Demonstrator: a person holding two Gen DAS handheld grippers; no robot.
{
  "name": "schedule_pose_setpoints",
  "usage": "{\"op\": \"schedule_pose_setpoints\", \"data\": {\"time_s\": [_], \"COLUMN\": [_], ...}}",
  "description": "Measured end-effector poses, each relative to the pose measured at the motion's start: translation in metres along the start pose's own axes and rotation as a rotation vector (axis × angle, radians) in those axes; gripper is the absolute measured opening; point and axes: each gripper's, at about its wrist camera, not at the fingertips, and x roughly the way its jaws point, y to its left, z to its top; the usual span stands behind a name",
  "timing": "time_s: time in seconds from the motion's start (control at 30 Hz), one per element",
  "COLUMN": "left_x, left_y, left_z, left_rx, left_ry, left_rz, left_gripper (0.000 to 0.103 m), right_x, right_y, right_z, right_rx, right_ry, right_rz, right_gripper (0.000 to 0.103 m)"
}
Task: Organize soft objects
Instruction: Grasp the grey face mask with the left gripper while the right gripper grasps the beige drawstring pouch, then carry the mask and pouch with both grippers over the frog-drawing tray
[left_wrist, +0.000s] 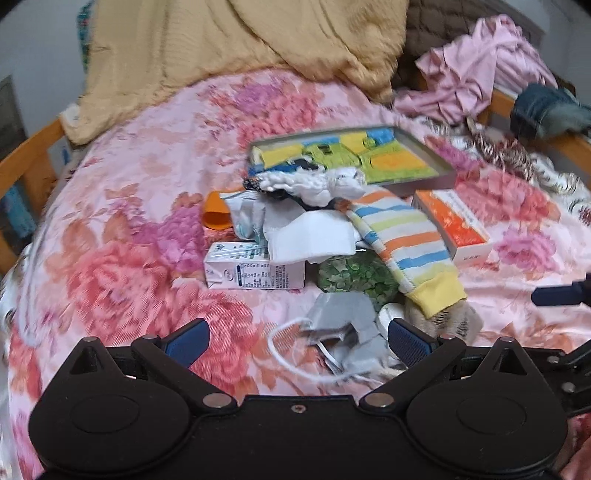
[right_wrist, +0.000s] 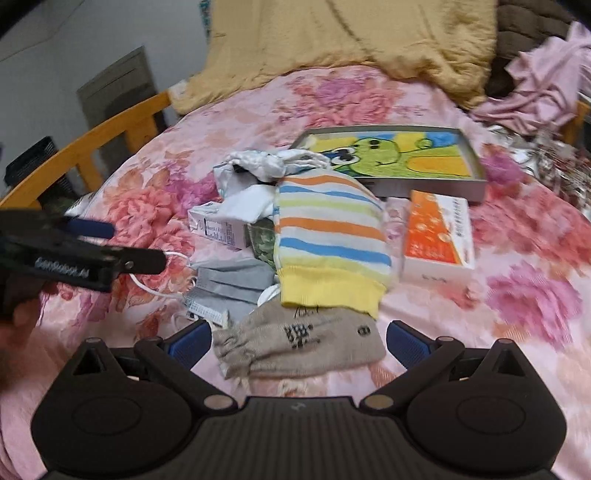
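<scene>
A pile lies on the pink floral bedspread. A striped sock with a yellow cuff lies on top. A beige sock lies nearest, between my right gripper's open fingers. A grey face mask with white ear loops lies between my left gripper's open fingers. White cloths and a white mask sit further back. Both grippers are empty. The left gripper also shows at the left of the right wrist view.
A shallow grey box with a frog picture, an orange-white carton, a milk carton, a green packet and an orange cup are mixed in. A tan blanket, pink clothes and wooden bed rails border the bed.
</scene>
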Motion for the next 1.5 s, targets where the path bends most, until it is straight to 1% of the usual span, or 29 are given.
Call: {"op": "schedule_pose_setpoints", "data": {"time_s": [0.13, 0.23, 0.3, 0.4, 0.47, 0.57, 0.63, 0.67, 0.7, 0.73, 0.77, 0.83, 0.87, 0.9, 0.97, 1.0, 1.03, 1.07, 1.13, 1.3, 1.37, 1.47, 1.5], "left_x": [0.025, 0.042, 0.056, 0.073, 0.082, 0.092, 0.096, 0.097, 0.097, 0.098, 0.099, 0.101, 0.101, 0.101, 0.099, 0.098, 0.098, 0.097, 0.095, 0.086, 0.082, 0.073, 0.070], "left_y": [0.011, 0.018, 0.021, 0.025, 0.028, 0.030, 0.029, 0.027, 0.026, 0.025, 0.023, 0.022, 0.022, 0.021, 0.021, 0.020, 0.019, 0.018, 0.015, 0.014, 0.013, 0.012, 0.012], "left_z": [0.013, 0.016, 0.016, 0.013, 0.011, 0.008, 0.006, 0.005, 0.004, 0.003, 0.003, 0.002, 0.002, 0.002, 0.002, 0.002, 0.003, 0.003, 0.004, 0.005, 0.005, 0.007, 0.008], "left_rx": [-0.012, -0.068, -0.103, -0.137, -0.172, -0.215, -0.227, -0.219, -0.210, -0.198, -0.188, -0.182, -0.183, -0.184, -0.176, -0.171, -0.167, -0.163, -0.146, -0.131, -0.122, -0.115, -0.110], "left_ry": [0.033, 0.050, 0.083, 0.151, 0.189, 0.246, 0.266, 0.270, 0.271, 0.273, 0.276, 0.287, 0.288, 0.285, 0.272, 0.268, 0.265, 0.260, 0.255, 0.223, 0.201, 0.154, 0.139], "left_rz": [-0.072, -0.129, -0.164, -0.194, -0.221, -0.280, -0.297, -0.299, -0.298, -0.294, -0.293, -0.296, -0.300, -0.304, -0.309, -0.313, -0.319, -0.322, -0.327, -0.341, -0.340, -0.347, -0.345], "left_gripper": [0.102, 0.102, 0.102, 0.102, 0.097, 0.091, 0.079, 0.077, 0.073, 0.065, 0.061, 0.046, 0.044, 0.041, 0.032, 0.025, 0.022, 0.021, 0.015, 0.011, 0.010, 0.006, 0.006], "right_x": [0.018, 0.030, 0.038, 0.050, 0.058, 0.066, 0.069, 0.069, 0.069, 0.070, 0.070, 0.069, 0.067, 0.065, 0.061, 0.060, 0.059, 0.059, 0.059, 0.060, 0.061, 0.058, 0.056], "right_y": [-0.012, -0.023, -0.030, -0.035, -0.035, -0.038, -0.040, -0.041, -0.042, -0.043, -0.044, -0.044, -0.042, -0.040, -0.033, -0.029, -0.026, -0.024, -0.025, -0.026, -0.025, -0.023, -0.021], "right_z": [0.004, 0.002, 0.002, 0.003, 0.002, -0.001, -0.001, -0.002, -0.001, -0.001, -0.001, 0.000, 0.000, 0.001, 0.002, 0.003, 0.003, 0.002, 0.002, -0.001, -0.003, -0.005, -0.006], "right_rx": [0.022, 0.062, 0.093, 0.114, 0.123, 0.159, 0.183, 0.201, 0.219, 0.236, 0.247, 0.244, 0.232, 0.215, 0.169, 0.145, 0.128, 0.124, 0.130, 0.132, 0.125, 0.104, 0.093], "right_ry": [0.040, 0.063, 0.086, 0.124, 0.153, 0.177, 0.174, 0.170, 0.165, 0.160, 0.155, 0.146, 0.137, 0.131, 0.120, 0.117, 0.120, 0.126, 0.139, 0.151, 0.158, 0.152, 0.147], "right_rz": [0.047, 0.053, 0.054, 0.057, 0.056, 0.087, 0.096, 0.097, 0.101, 0.109, 0.117, 0.112, 0.106, 0.097, 0.080, 0.073, 0.070, 0.075, 0.081, 0.096, 0.091, 0.081, 0.075], "right_gripper": [0.103, 0.103, 0.103, 0.103, 0.103, 0.103, 0.103, 0.103, 0.103, 0.101, 0.096, 0.089, 0.080, 0.076, 0.055, 0.053, 0.050, 0.045, 0.042, 0.032, 0.025, 0.018, 0.017]}}
